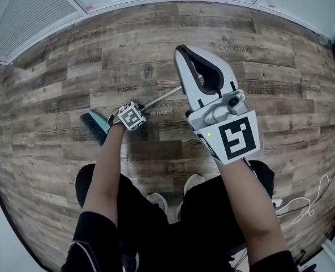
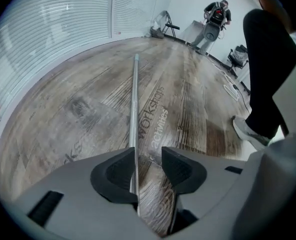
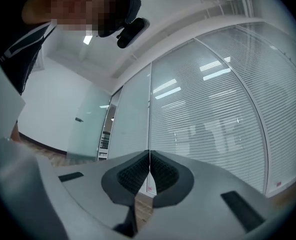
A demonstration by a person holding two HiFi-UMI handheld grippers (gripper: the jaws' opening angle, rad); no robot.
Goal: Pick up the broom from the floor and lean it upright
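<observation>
The broom lies flat on the wooden floor, its teal and dark brush head (image 1: 95,126) at the left and its thin metal handle (image 1: 166,94) running up to the right. My left gripper (image 1: 133,117) is down at the floor over the handle close to the brush head. In the left gripper view the handle (image 2: 135,99) passes between the open jaws (image 2: 148,156), right beside the left pad, with a gap to the right pad. My right gripper (image 1: 185,52) is held high above the floor, shut with nothing in it (image 3: 149,171), and points at a wall of blinds.
The person's legs and white shoes (image 1: 156,200) stand just behind the broom; one shoe (image 2: 250,131) shows at the right of the left gripper view. A white cable (image 1: 303,205) lies on the floor at the right. Blinds line the far wall (image 1: 37,10). Another person (image 2: 215,16) and a folding chair (image 2: 167,24) are far across the room.
</observation>
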